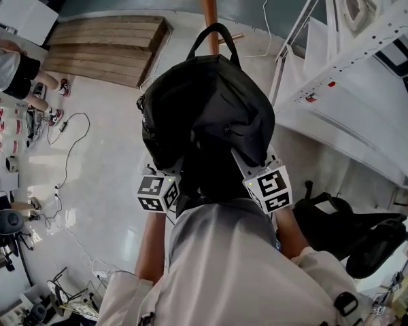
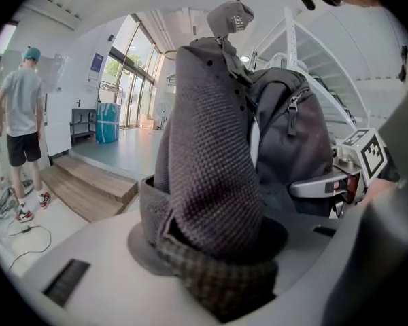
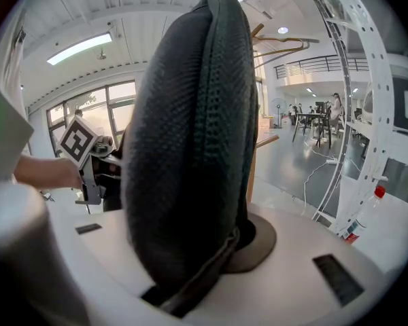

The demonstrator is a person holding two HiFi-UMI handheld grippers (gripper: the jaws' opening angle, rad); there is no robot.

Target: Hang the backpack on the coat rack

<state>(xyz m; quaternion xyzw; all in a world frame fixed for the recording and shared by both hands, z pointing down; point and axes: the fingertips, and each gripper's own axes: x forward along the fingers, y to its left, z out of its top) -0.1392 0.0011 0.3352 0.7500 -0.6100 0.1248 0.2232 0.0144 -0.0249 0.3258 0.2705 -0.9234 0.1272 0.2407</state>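
Now the black backpack point(image 1: 207, 111) is held in the air close to the wooden coat rack point(image 1: 209, 5). Its top handle point(image 1: 214, 36) overlaps the pole; if it is hooked, I cannot tell. The left gripper point(image 1: 164, 175) pinches one padded shoulder strap point(image 2: 211, 182) and the right gripper point(image 1: 255, 168) pinches the other strap point(image 3: 190, 148).
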